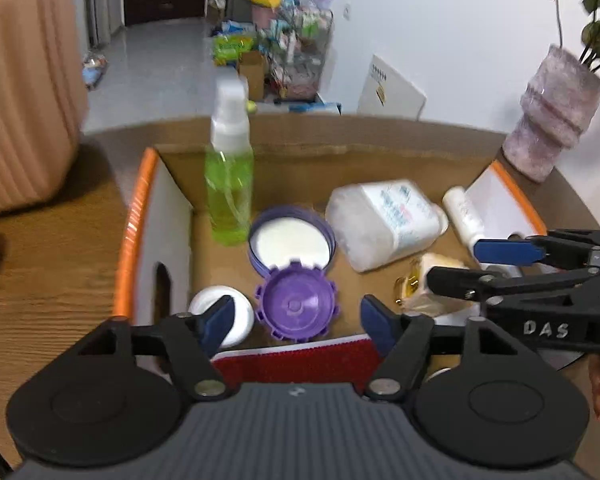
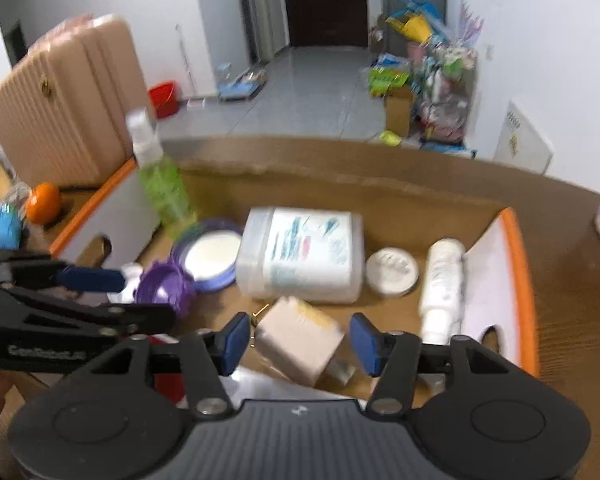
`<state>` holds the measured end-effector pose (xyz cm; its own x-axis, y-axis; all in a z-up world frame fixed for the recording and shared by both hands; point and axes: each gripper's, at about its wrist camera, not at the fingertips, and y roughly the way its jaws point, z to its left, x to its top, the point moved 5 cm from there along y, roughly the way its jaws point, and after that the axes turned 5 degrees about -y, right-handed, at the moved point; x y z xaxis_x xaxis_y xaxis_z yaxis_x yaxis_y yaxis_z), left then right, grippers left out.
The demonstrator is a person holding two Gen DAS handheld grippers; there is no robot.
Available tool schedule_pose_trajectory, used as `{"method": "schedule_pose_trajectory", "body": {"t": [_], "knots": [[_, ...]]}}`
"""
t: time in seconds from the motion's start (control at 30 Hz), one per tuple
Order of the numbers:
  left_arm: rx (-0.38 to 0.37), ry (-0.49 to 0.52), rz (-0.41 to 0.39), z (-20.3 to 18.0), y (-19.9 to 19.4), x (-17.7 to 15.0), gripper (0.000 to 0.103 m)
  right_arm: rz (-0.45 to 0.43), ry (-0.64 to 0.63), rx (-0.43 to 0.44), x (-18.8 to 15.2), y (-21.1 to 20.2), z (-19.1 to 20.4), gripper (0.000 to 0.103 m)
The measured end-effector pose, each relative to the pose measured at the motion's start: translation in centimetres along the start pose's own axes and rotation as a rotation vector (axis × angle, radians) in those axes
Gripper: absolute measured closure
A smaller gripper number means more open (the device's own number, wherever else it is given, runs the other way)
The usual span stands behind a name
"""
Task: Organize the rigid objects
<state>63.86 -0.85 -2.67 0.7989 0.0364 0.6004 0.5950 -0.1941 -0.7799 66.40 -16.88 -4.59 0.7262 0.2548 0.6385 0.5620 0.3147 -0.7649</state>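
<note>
An open cardboard box (image 1: 300,160) holds a green spray bottle (image 1: 228,192), an open purple jar of white cream (image 1: 290,242), its purple lid (image 1: 296,306), a big white container (image 1: 384,222) on its side, a white tube (image 1: 462,216) and a small white jar (image 1: 242,312). My left gripper (image 1: 298,320) hangs open over the purple lid, pads clear of it. My right gripper (image 2: 300,342) stands open on either side of a beige carton (image 2: 300,336) without touching it. A round white cap (image 2: 392,270) lies beside the tube (image 2: 440,284).
The box stands on a wooden table (image 1: 52,260), its white flaps edged in orange (image 1: 136,220). A pink suitcase (image 1: 24,92) is at the left, a vase (image 1: 556,120) at the right and an orange (image 2: 43,203) outside the box. Something red (image 1: 300,356) lies at the near edge.
</note>
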Motion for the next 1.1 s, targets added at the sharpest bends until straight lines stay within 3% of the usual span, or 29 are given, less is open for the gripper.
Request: {"method": "schedule_pose_trajectory", "body": {"t": [0.3,0.43,0.53,0.83,1.1], "knots": [[0.052,0.067,-0.178,-1.1,-13.9,0.5,0.023,-0.142,-0.03,-0.086,1.1,-12.0,0.0,0.029],[0.074,0.078,-0.292,-1.6,-20.7,-2.4,0.022,-0.226,-0.051,-0.125,0.1,-18.1,0.1,0.018],[0.111,0.061,-0.403,-1.8,-24.5,-5.7,0.017,-0.289,-0.044,-0.159,-1.9,-22.2,0.3,0.018],[0.191,0.039,-0.686,-2.6,-29.2,-18.5,0.006,-0.602,-0.008,-0.256,-11.4,-29.3,4.2,0.008],[0.201,0.028,-0.704,-2.8,-30.9,-23.1,0.004,-0.662,0.012,-0.248,-17.3,-29.7,7.6,0.008]]}}
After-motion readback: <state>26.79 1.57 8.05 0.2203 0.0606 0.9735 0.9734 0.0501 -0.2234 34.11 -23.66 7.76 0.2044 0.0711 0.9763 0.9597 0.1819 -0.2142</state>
